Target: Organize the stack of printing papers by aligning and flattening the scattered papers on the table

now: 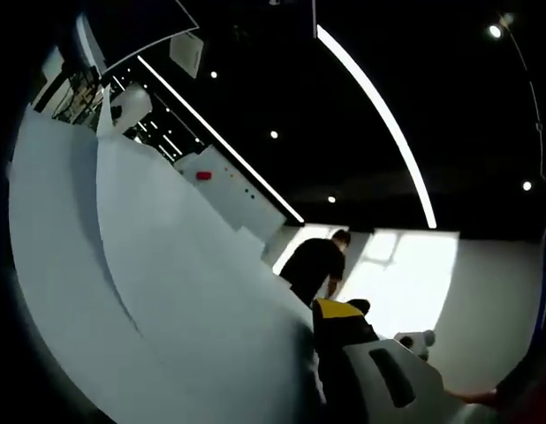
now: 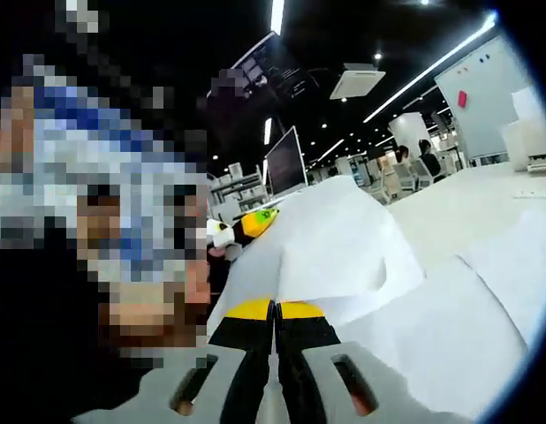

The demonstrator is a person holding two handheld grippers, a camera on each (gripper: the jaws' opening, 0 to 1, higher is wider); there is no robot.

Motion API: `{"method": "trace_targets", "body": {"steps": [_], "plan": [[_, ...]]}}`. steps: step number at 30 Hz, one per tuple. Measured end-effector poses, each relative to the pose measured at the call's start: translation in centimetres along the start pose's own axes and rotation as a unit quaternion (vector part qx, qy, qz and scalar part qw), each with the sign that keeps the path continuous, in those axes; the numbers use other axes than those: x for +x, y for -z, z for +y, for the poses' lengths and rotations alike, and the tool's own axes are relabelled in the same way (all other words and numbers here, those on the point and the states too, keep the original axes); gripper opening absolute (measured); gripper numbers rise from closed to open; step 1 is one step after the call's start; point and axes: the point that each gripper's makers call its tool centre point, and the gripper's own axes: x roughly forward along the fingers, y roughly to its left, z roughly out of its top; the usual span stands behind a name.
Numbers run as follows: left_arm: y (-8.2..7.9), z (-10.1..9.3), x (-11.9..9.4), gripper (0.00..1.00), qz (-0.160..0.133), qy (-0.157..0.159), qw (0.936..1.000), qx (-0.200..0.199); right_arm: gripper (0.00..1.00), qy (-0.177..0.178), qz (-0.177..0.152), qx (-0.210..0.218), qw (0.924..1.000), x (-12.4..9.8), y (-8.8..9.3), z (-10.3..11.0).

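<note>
At the bottom centre of the right gripper view, the right gripper (image 2: 275,320) has its fingers pressed together on a sheet of paper (image 2: 344,247) that rises toward the frame's centre — more sheets lie lower right. In the left gripper view, paper (image 1: 167,291) fills the left half; the left gripper (image 1: 344,331) sits at bottom right, fingers' state unclear.

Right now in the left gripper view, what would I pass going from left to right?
White paper sheets sweeping up the left → a person in black bending over in the distance → the yellow-tipped claw → a red sleeve at the far right edge.
</note>
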Motion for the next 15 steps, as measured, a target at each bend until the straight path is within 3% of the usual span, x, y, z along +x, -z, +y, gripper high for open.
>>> {"method": "trace_targets", "body": {"steps": [12,15], "plan": [[0.07,0.26,-0.06,0.1,0.003,-0.008,0.9998,0.019,0.0,0.013,0.012,-0.014,0.9997,0.13,0.44,-0.51],[-0.19,0.35,-0.2,0.08,-0.003,-0.009,0.9998,0.017,0.04,0.025,0.017,-0.026,0.9992,0.24,0.66,-0.74]]}}
